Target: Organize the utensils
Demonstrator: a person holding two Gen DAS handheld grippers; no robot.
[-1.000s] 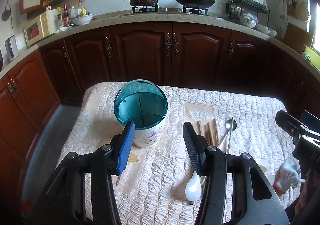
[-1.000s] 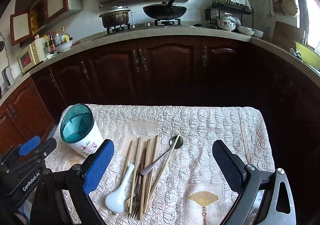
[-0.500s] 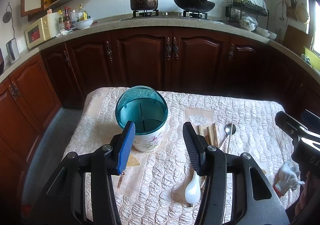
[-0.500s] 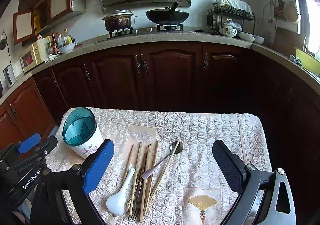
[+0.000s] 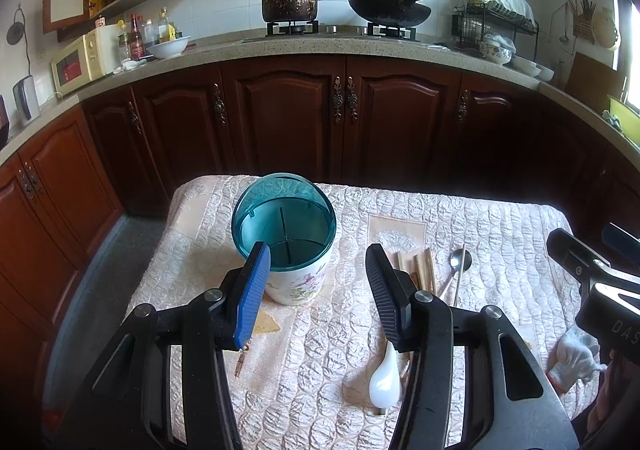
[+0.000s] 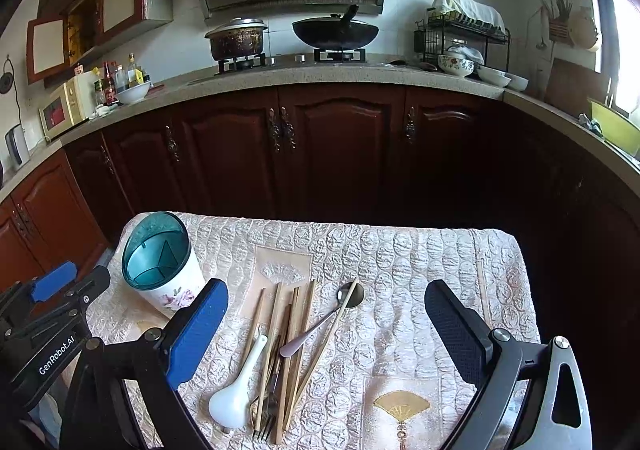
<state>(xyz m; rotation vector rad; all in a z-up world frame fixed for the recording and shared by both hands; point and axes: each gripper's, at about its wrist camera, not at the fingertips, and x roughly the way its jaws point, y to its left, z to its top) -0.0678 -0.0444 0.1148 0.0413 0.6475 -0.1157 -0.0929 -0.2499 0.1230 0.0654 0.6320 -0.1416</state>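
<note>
A white floral utensil holder (image 5: 294, 278) (image 6: 168, 286) with a teal divided insert stands on the left part of the quilted table (image 6: 400, 258). To its right lies a pile: several wooden chopsticks (image 6: 294, 326) (image 5: 424, 268), a white ceramic spoon (image 6: 236, 394) (image 5: 386, 378), a metal spoon (image 6: 320, 326) (image 5: 458, 262) and a fork (image 6: 268, 410). My left gripper (image 5: 316, 282) hovers open just before the holder, nothing between its fingers. My right gripper (image 6: 324, 322) hangs wide open above the pile, holding nothing.
Dark wooden cabinets (image 5: 340, 121) with a stone counter wrap around behind the table. A pot (image 5: 290, 3) and a wok (image 5: 390, 9) sit on the stove, a dish rack (image 6: 460, 37) at the right. A white glove (image 5: 576, 354) lies at the table's right edge.
Both views have tilted up slightly, so the table sits a little lower in frame. The utensils and holder have not moved, and both grippers stay open.
</note>
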